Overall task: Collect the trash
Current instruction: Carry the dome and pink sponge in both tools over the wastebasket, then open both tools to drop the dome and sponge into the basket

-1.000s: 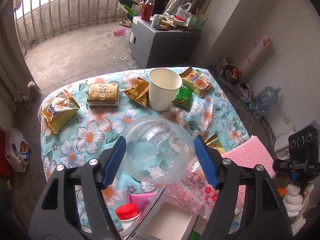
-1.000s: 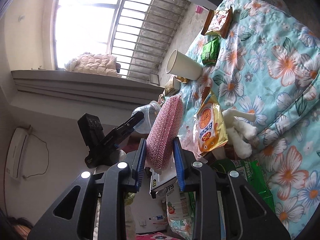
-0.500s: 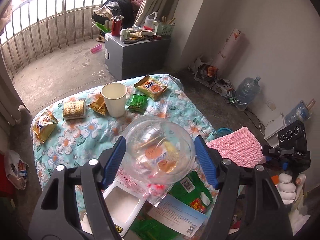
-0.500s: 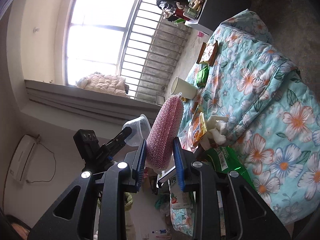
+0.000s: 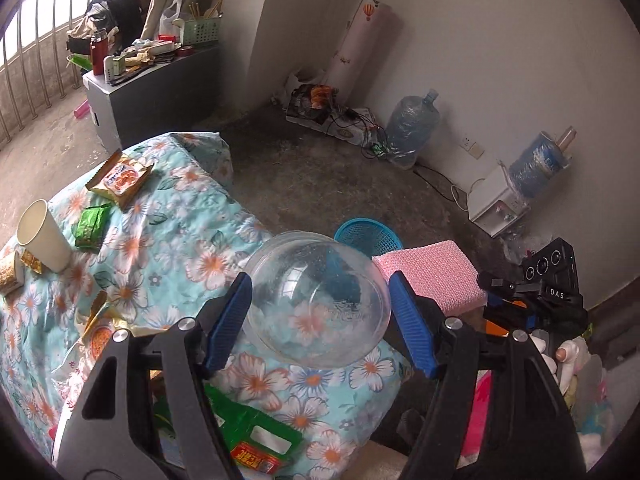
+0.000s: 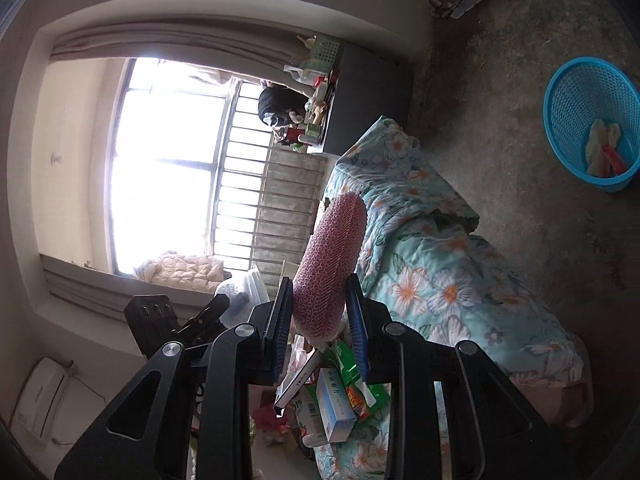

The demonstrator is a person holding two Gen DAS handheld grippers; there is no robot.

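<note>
My left gripper (image 5: 320, 320) is shut on a clear plastic dome lid (image 5: 316, 296), held above the edge of the floral table (image 5: 180, 240). My right gripper (image 6: 320, 320) is shut on a pink bubble-wrap pad (image 6: 332, 264), which also shows in the left wrist view (image 5: 428, 276). A blue mesh basket (image 6: 588, 120) stands on the floor beyond the table, with a few scraps inside; its rim shows behind the lid in the left wrist view (image 5: 368, 236). Snack wrappers (image 5: 120, 178) and a paper cup (image 5: 44, 236) lie on the table.
Green packets and boxes (image 6: 340, 392) lie at the table's near end. A grey cabinet (image 5: 152, 88) with clutter stands by the balcony railing. Water bottles (image 5: 412, 132) and cables sit along the far wall. Concrete floor (image 6: 520, 220) lies between table and basket.
Both grippers have swung right, away from the table's middle toward its edge and the floor. The blue basket has come into view. Both still hold their items.
</note>
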